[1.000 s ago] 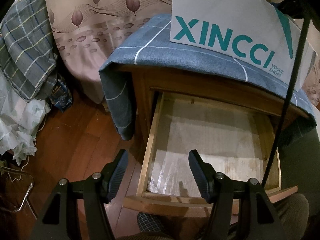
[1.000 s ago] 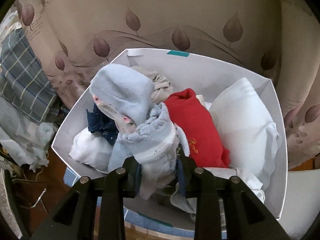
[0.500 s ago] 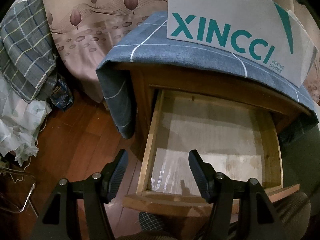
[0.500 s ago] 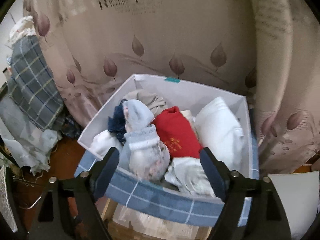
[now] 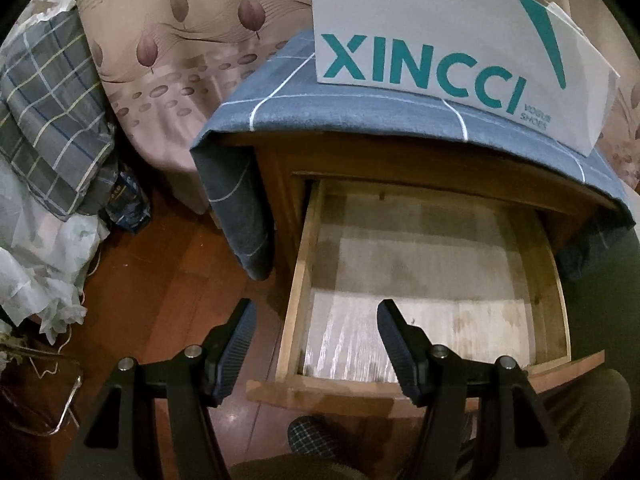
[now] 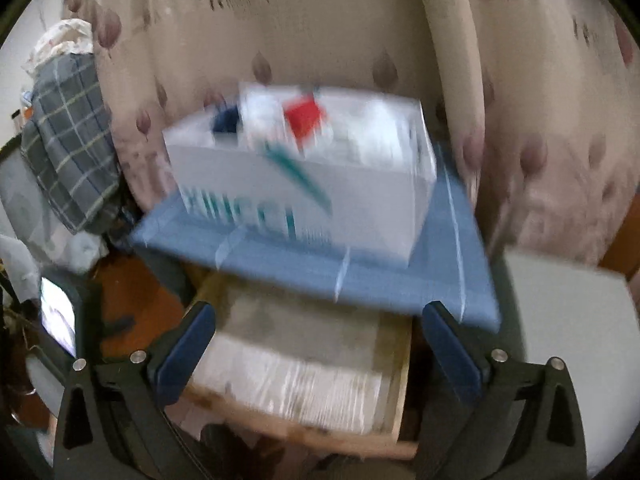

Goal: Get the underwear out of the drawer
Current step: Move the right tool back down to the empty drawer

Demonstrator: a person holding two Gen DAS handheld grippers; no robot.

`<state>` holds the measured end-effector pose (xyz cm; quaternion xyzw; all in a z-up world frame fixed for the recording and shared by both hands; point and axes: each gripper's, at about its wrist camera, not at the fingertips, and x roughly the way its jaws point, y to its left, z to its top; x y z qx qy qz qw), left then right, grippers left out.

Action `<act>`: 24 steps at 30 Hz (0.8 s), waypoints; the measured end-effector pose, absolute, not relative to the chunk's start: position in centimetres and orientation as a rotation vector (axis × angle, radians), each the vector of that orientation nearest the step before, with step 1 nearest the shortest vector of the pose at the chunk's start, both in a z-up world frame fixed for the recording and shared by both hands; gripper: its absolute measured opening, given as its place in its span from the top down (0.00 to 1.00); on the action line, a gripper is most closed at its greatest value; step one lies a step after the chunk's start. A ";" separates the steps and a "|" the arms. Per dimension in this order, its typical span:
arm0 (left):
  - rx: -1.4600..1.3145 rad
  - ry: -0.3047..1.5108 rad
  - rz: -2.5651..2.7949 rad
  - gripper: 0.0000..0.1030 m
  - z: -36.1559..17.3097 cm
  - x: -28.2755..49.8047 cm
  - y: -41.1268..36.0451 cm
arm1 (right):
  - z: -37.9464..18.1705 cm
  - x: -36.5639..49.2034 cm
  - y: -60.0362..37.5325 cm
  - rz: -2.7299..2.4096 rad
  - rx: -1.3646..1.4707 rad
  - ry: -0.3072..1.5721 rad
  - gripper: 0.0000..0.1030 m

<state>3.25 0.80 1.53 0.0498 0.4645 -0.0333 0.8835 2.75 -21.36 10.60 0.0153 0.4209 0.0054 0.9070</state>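
Note:
The wooden drawer (image 5: 304, 264) of the bedside cabinet stands pulled out, and only its pale paper lining shows inside. My left gripper (image 5: 316, 308) hovers open over the drawer's front left corner, holding nothing. On the blue checked cloth (image 5: 360, 116) covering the cabinet top sits a white XINCCI shoe box (image 5: 440, 32). In the blurred right wrist view the box (image 6: 360, 200) holds a pile of underwear (image 6: 304, 120): red, white, dark blue and light pieces. My right gripper (image 6: 318, 312) is back above the drawer (image 6: 296, 428), its jaws opening wide with nothing between them.
A leaf-patterned curtain (image 5: 180, 40) hangs behind the cabinet. Plaid bedding (image 5: 48, 120) and white fabric are heaped at the left over the dark wooden floor (image 5: 160, 280), with a bottle (image 5: 128, 204) beside them. A person's checked slipper (image 5: 312, 436) is below the drawer front. A white surface (image 6: 568, 340) lies right.
My right gripper let go of the light blue garment in the box, opened wide and drew back from the box to above the drawer. The left gripper has hardly moved.

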 end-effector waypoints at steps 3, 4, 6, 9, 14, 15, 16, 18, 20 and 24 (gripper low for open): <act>0.109 0.970 -0.077 0.38 1.5 2.8 0.5 | 6.9 2.2 -21.1 0.012 0.045 0.941 0.01; 0.110 0.969 -0.078 0.38 1.5 2.7 0.4 | 6.2 2.1 -21.1 0.015 0.055 0.954 0.01; 0.108 0.969 -0.080 0.38 1.5 2.4 0.4 | 4.7 2.0 -20.9 0.019 0.061 0.976 0.01; 0.116 0.977 -0.081 0.38 1.4 2.2 0.1 | 3.0 1.8 -20.6 0.011 0.057 0.993 0.01; 0.153 0.983 -0.092 0.38 1.2 1.9 -0.7 | 0.9 1.6 -20.1 -0.013 0.052 1.031 0.01; 0.163 0.979 -0.091 0.38 1.1 1.8 -0.9 | 0.8 1.5 -20.2 -0.012 0.057 1.034 0.01; 0.175 0.974 -0.093 0.38 1.1 1.7 -1.1 | 0.8 1.5 -20.3 -0.017 0.060 1.032 0.01; 0.189 0.974 -0.108 0.38 1.0 1.6 -1.5 | 0.7 1.5 -20.5 -0.027 0.068 1.028 0.01; 0.205 0.967 -0.115 0.38 1.1 1.3 -2.0 | 0.5 1.5 -20.6 -0.026 0.077 1.038 0.01; 0.236 0.954 -0.134 0.38 1.1 1.0 -2.6 | 0.1 1.6 -21.1 -0.028 0.110 1.042 0.01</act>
